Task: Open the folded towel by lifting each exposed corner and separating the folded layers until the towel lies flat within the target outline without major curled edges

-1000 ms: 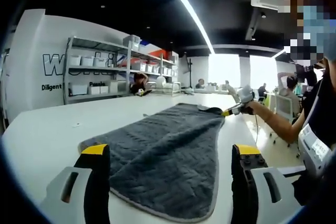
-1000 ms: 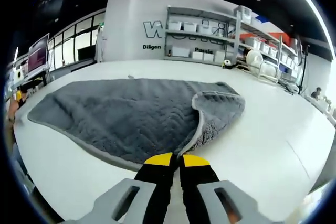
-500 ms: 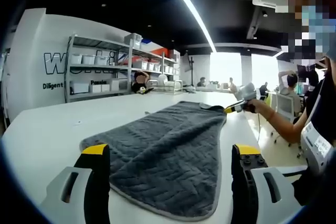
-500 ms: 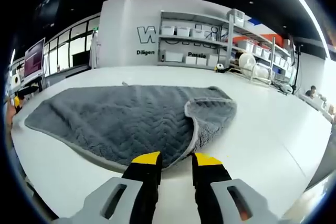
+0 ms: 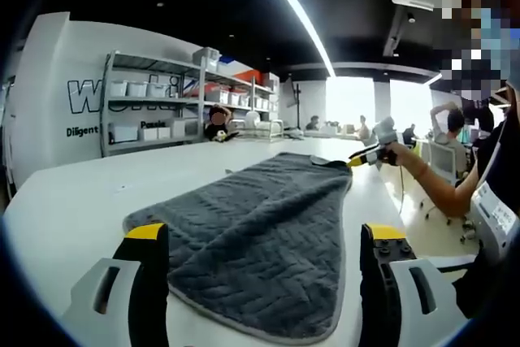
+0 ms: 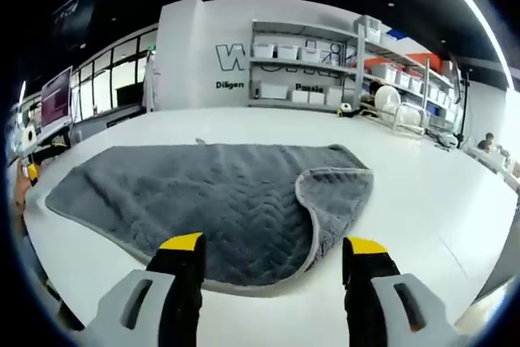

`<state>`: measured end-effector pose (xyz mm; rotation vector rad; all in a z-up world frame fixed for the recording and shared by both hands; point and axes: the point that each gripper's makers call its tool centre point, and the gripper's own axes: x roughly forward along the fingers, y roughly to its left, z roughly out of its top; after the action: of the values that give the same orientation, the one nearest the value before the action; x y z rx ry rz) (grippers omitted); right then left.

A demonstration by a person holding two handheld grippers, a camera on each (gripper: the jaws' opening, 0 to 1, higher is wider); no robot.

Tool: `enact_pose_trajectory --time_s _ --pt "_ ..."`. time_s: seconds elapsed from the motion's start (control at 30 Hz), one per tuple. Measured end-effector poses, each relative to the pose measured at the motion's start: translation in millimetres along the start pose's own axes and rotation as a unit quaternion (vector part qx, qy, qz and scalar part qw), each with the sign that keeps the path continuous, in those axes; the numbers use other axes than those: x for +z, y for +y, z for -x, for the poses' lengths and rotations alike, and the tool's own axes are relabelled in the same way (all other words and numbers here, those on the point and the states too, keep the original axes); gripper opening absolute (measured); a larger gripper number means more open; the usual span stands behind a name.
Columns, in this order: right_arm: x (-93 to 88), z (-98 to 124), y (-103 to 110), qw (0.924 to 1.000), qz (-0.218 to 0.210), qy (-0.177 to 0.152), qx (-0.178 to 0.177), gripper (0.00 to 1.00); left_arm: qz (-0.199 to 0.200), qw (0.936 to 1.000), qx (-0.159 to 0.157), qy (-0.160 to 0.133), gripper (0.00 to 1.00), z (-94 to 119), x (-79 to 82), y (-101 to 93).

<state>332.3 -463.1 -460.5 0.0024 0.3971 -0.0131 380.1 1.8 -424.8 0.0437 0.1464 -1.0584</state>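
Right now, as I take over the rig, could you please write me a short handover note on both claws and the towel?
Left claw: open, holding nothing, above the near edge of the grey, chevron-textured towel.
Right claw: open, empty, at the opposite end.
The towel lies mostly spread on the white table.
Left to do: one corner flap by the right claw is folded back over the towel; lift it and lay it flat. I cannot make out a target outline.

Towel (image 5: 260,233): on the bench (image 5: 65,209), ahead of the left claw (image 5: 264,241), its near edge between the jaws.
Right claw (image 5: 363,158): at the towel's far end, beyond the left claw.
Folded corner (image 6: 337,193): ahead of the right claw (image 6: 272,249), toward its right jaw, lying on the towel.
Shelving (image 6: 317,71): beyond the bench, behind the towel.
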Motion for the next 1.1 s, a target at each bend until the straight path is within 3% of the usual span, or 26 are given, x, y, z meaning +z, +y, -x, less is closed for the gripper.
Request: enact_pose_trajectory --time_s 0.23,0.43,0.53,0.73,0.87,1.1 --pt "-3.7 -5.1 11.1 0.9997 0.015 0.015 0.009 0.98 0.026 0.9996 0.001 0.006 0.99 5.1 -1.7 -6.5" --pt "-1.9 -8.8 27.0 0.9987 0.014 0.016 0.047 0.99 0.033 0.9993 0.014 -0.007 0.99 13.1 2.7 -15.8" --pt "-1.2 -9.4 32.2 0.9980 0.023 0.020 0.056 0.99 0.035 0.9989 0.024 0.018 0.99 17.3 -5.0 -21.8" --pt "0.1 -7.7 47.1 0.9967 0.030 0.013 0.074 0.99 0.063 0.9976 0.026 0.013 0.89 28.0 -4.4 -35.7" --pt "4.1 -1.8 56.0 0.9957 0.024 0.002 0.089 0.99 0.069 0.9968 0.038 0.018 0.75 34.7 -6.3 -41.3" --pt "5.1 4.5 65.4 0.9944 0.036 0.001 0.099 0.99 0.049 0.9961 0.047 0.056 0.59 40.8 -25.7 -46.9"
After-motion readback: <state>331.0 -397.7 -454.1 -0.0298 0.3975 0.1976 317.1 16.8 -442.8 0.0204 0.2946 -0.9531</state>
